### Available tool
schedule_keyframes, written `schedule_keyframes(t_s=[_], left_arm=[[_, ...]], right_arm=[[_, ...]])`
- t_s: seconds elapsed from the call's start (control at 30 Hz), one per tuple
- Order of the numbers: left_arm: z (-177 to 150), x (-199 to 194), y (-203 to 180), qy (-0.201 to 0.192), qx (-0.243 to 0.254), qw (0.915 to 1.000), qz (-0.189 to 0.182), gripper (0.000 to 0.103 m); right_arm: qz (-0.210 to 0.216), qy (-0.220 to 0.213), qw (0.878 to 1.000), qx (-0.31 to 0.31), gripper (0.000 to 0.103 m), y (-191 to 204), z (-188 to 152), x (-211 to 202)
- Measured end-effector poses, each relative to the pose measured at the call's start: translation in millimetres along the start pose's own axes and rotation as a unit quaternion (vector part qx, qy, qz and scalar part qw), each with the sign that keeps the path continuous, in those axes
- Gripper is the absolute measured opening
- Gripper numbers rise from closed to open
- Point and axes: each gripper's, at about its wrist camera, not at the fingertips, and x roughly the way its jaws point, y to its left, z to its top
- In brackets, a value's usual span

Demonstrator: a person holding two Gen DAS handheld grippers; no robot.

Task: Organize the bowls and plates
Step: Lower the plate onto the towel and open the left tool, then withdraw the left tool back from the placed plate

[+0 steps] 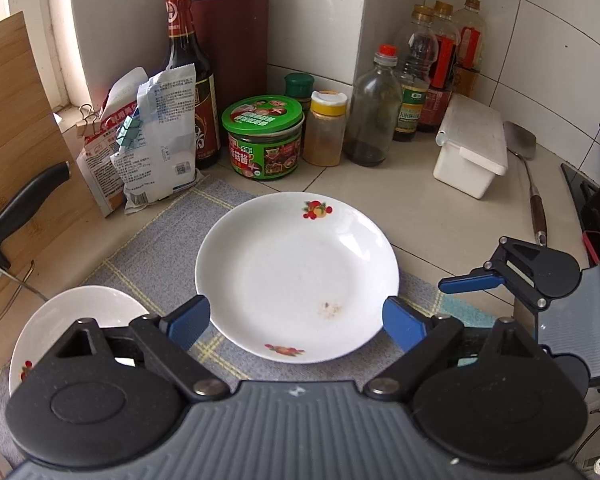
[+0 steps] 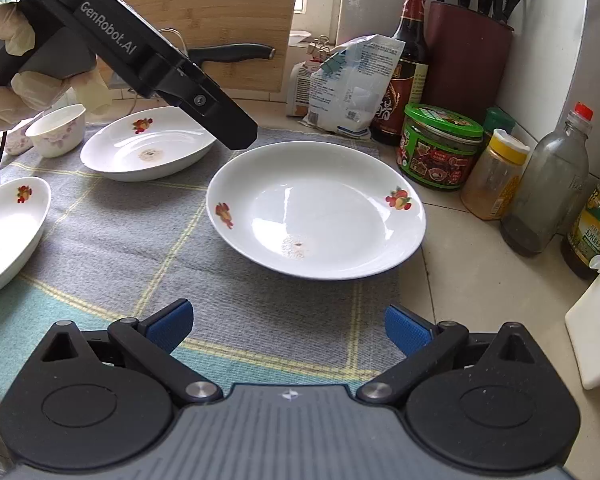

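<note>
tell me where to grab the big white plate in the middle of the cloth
Pinch the near rim of the plate, coming in low from the front. It lies flat and right way up on the cloth, but its rim flares up clear of it, leaving room for one finger underneath.

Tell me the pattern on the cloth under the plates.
Grey cloth with yellow check lines and a teal band; clearest in the right wrist view.

White fruit-print plates (image 2: 316, 210) on cloth (image 2: 112, 248)
</note>
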Motion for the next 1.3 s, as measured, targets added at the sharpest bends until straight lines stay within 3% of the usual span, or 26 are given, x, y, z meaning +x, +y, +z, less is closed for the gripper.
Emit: schedule_keyframes(t_s=[0.43, 0.83, 1.07, 1.3], left_arm=[[-70.9, -58.7, -52.5, -0.032, -0.050, 0.9977, 0.033, 0.093], [-141.9, -104.7, -92.5, -0.051, -0.103, 0.9885, 0.098, 0.093], [-177.8, -122.8, -107.8, -0.050, -0.126, 0.9800, 0.146, 0.093], [-205.3, -137.7, -93.7, -0.047, -0.169, 0.9667, 0.186, 0.094]], right_arm=[[0.027, 0.003, 0.999, -0.023, 0.103, 33.9, -24.8, -40.4], [0.028, -0.008, 0.998, -0.047, 0.103, 56.6, -46.2, -73.1], [0.048, 0.000, 0.997, -0.056, 0.103, 69.1, -53.2, -78.4], [0.070, -0.007, 0.996, -0.063, 0.103, 80.8, -42.2, -73.7]])
